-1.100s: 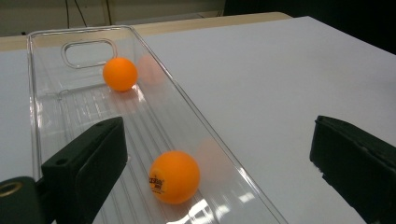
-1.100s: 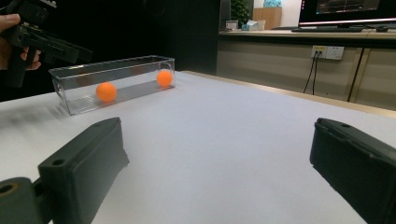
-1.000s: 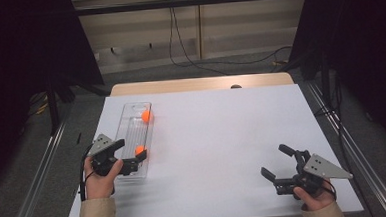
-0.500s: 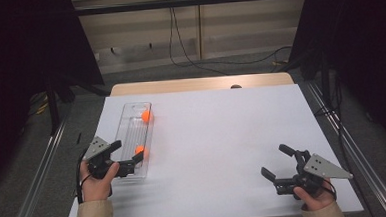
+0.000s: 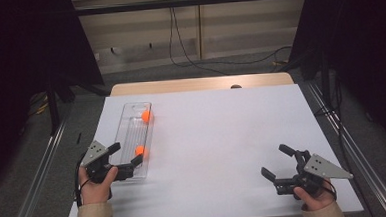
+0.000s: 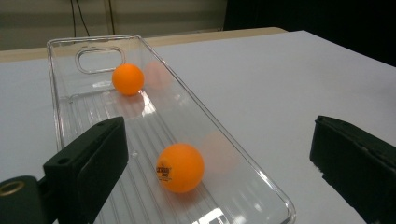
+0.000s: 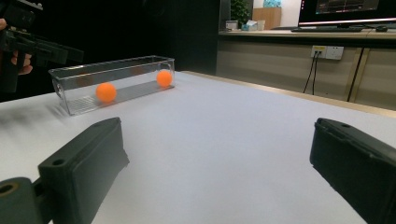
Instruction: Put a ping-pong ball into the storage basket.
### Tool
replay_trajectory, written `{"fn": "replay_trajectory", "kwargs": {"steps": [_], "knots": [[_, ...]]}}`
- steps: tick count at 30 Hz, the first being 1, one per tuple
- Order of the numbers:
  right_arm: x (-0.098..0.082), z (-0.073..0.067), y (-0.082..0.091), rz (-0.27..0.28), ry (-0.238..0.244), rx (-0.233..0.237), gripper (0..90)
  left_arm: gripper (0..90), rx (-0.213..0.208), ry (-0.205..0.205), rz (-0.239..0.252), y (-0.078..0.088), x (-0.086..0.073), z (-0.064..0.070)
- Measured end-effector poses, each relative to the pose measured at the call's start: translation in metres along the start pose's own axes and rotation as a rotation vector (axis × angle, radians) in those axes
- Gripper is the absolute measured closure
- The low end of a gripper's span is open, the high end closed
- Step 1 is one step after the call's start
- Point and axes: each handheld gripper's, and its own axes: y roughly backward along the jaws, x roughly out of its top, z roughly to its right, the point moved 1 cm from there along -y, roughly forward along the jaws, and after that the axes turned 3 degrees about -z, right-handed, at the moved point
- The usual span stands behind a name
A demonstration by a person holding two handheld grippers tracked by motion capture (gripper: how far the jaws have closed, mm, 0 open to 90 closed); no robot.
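A clear plastic tray (image 5: 129, 134) lies lengthwise on the left of the white table. It holds two orange balls, one near the far end (image 5: 146, 116) and one near the near end (image 5: 140, 151). My left gripper (image 5: 127, 155) is open at the tray's near end, just short of the nearer ball. In the left gripper view the jaws (image 6: 219, 128) stand wide apart around the nearer ball (image 6: 180, 167) without touching it, and the farther ball (image 6: 128, 79) rests beyond. My right gripper (image 5: 274, 160) is open and holds nothing at the table's front right.
The right gripper view looks across bare white tabletop to the tray (image 7: 84, 105) and the left gripper (image 7: 42, 49). Metal rails (image 5: 39, 171) run along both table sides. A wooden strip (image 5: 199, 84) edges the far end.
My left gripper has drawn back slightly toward the table's front edge, away from the nearer ball. Both balls and the right gripper have stayed where they were.
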Motion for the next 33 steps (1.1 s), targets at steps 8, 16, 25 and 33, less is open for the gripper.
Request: {"fn": "replay_trajectory", "kwargs": {"steps": [8, 16, 25, 33], "knots": [[0.000, 0.000, 0.000, -0.002, 0.001, 0.001, 2.6, 4.2, -0.002, -0.001, 0.005, -0.001, -0.005, 0.001], [0.000, 0.000, 0.000, -0.001, 0.004, 0.002, 2.6, 4.0, -0.001, -0.008, 0.006, 0.000, -0.008, 0.001], [0.000, 0.000, 0.000, -0.001, 0.003, 0.004, 2.6, 4.0, 0.000, -0.013, 0.014, 0.000, -0.011, 0.002], [0.000, 0.000, 0.000, -0.001, 0.004, 0.004, 2.6, 3.9, 0.002, -0.007, 0.019, 0.000, -0.013, 0.001]]}}
